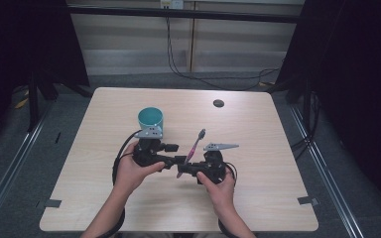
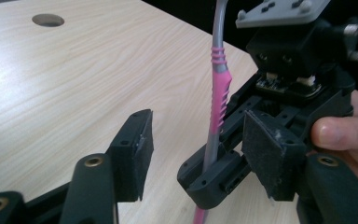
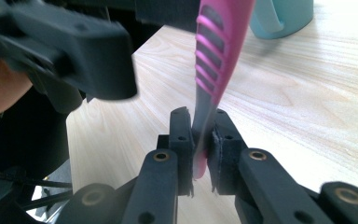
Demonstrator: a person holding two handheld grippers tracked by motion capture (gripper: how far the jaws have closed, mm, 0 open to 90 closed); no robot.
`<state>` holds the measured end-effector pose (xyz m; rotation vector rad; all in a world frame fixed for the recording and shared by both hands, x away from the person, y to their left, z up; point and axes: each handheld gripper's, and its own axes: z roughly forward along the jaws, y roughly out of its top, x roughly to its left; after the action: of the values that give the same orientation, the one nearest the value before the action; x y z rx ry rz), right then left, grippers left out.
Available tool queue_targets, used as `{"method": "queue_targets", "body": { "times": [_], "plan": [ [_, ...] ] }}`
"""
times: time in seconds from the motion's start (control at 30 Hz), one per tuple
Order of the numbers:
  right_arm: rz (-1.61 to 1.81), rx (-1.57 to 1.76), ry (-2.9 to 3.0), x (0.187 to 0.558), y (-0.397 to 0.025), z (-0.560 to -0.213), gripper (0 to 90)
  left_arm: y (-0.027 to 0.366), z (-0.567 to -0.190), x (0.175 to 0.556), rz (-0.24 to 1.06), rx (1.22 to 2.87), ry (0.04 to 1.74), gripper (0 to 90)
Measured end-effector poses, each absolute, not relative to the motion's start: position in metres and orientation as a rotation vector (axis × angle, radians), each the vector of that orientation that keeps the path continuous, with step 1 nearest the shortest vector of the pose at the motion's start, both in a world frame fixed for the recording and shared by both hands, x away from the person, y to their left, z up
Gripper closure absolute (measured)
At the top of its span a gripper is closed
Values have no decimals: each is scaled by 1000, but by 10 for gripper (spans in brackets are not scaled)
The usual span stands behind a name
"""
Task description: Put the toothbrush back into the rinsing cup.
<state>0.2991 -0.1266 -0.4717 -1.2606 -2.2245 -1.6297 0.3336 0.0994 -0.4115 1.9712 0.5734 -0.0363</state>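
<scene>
On the near middle of the light wooden table [image 1: 258, 148], two hand-held grippers meet tip to tip.

Item 1: toothbrush [image 1: 194, 146], pink and grey handle, grey head at the far end. It stands tilted, head leaning away from the person and raised off the table. Its lower handle is pinched between the jaws of the right gripper [image 1: 187, 168]. In the right gripper view the pink ribbed grip [image 3: 214, 51] rises from between the two closed jaws.

Item 2: right gripper, held in the person's right hand [image 1: 218, 184]. Jaws clamped on the toothbrush handle.

Item 3: left gripper [image 1: 176, 153], held in the person's left hand [image 1: 131, 171]. In the left gripper view its jaws stand wide apart, with the toothbrush [image 2: 218, 98] and the tip of the right gripper [image 2: 214, 175] between them, nearer the right-hand pad [image 2: 261, 156]. No contact with the brush is visible.

Item 4: teal cup [image 1: 150, 119], upright, open top, on the table just beyond the left gripper.

Item 5: round dark hole [image 1: 219, 103] in the tabletop, far side, well apart from the grippers.
</scene>
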Motion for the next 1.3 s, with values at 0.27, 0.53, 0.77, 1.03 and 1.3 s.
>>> {"method": "queue_targets", "body": {
  "times": [0.27, 0.53, 0.77, 1.03, 1.3],
  "plan": [
    [-1594, -1201, -2240, 300, -120, -472, 814, 91, -400, 342, -45, 1964, 581, 435],
    [-1584, -1162, -2262, 300, -115, -469, 814, 89, -399, 346, -80, 1980, 576, 554],
    [-1580, -1131, -2273, 299, -110, -469, 814, 85, -399, 347, -107, 2000, 570, 615],
    [-1568, -1107, -2285, 298, -108, -471, 813, 81, -397, 348, -123, 2002, 560, 672],
    [-1564, -1106, -2291, 298, -108, -471, 813, 82, -395, 347, -122, 2012, 549, 774]
  ]
}}
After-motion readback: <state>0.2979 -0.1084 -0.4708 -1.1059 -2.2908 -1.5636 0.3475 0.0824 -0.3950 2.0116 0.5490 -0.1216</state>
